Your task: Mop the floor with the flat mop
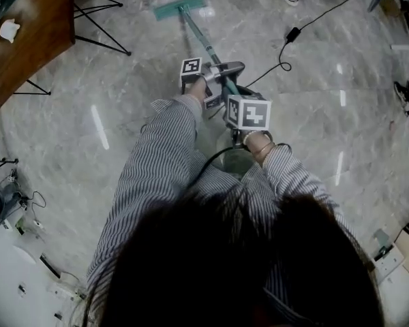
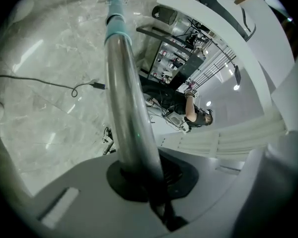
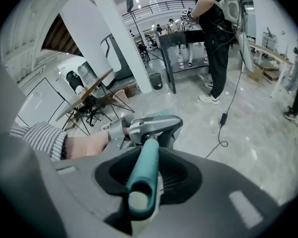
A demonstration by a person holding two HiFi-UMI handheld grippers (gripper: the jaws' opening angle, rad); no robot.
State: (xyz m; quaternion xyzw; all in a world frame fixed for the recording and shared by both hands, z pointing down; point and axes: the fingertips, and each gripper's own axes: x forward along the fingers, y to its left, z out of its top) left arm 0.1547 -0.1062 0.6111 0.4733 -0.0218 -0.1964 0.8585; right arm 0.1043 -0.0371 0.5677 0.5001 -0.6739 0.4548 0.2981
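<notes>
The person is gripping the mop [image 1: 203, 38] with both claws, and it is slanting away toward the top of the head view. Its green flat head [image 1: 180, 7] is lying on the grey marble floor [image 1: 327, 87] at the upper centre of that frame, well apart from the person's body.

The left claw [image 2: 139, 176] is pinching the shiny metal pole [image 2: 123, 93], which is rising out of the jaws toward the top of the left gripper view, where a teal collar [image 2: 116, 25] is ringing it. The right claw [image 3: 141, 187] is clamping the teal grip [image 3: 146, 165] at the pole's near end, with the jaws pressing on both sides of it. In the head view the right claw is sitting just below and to the right of the left one, close beside it.

Striped sleeves [image 1: 157, 169] are covering both arms.

A black cable [image 1: 307, 24] is trailing across the floor at the upper right of the head view. A wooden bench [image 1: 27, 43] is filling the upper left corner. Another person [image 3: 216, 38] is standing at the upper right of the right gripper view.
</notes>
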